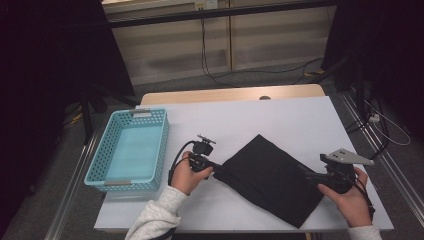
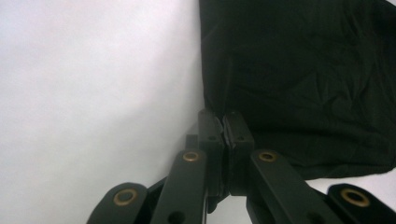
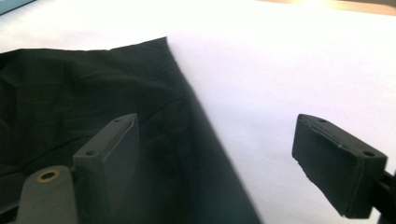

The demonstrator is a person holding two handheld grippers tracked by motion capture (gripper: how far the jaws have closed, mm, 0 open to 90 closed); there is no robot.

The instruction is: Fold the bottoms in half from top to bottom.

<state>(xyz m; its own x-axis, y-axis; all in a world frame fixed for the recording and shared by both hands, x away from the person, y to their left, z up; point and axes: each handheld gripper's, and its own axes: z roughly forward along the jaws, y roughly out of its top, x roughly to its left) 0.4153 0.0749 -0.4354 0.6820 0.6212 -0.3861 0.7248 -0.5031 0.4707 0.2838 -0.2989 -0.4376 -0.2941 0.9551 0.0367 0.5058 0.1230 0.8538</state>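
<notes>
1. Black folded fabric cloth [image 1: 272, 177] lies flat on the white table top [image 1: 280, 117], turned diamond-wise: one corner points away from the person, one toward the table's near edge.
2. Left gripper [image 1: 216, 169] sits at the cloth's left corner. In the left gripper view its jaws are clenched together, pads meeting at the cloth's edge [image 2: 224, 130]. Whether a fold of fabric is actually pinched between them, I cannot tell from these pictures.
3. Right gripper [image 1: 312, 176] is at the cloth's right edge, held by the right hand [image 1: 350, 197] near the table's right-front corner. Its jaws stand wide apart, released. In the right gripper view one pad [image 3: 112, 149] hangs over the cloth and the other [image 3: 338, 163] over bare table, with the cloth's straight edge running between them. Nothing is pressed.
4. Light blue perforated plastic basket [image 1: 107, 167] sits at the table's left edge, well apart from the cloth, with the left hand [image 1: 187, 175] between the two.
5. Room to move: a wide bare strip of table behind the cloth up to the far edge, and a bare band between basket and cloth. At the front the cloth's near corner lies close to the table edge, and the right hand is close to the right edge.
</notes>
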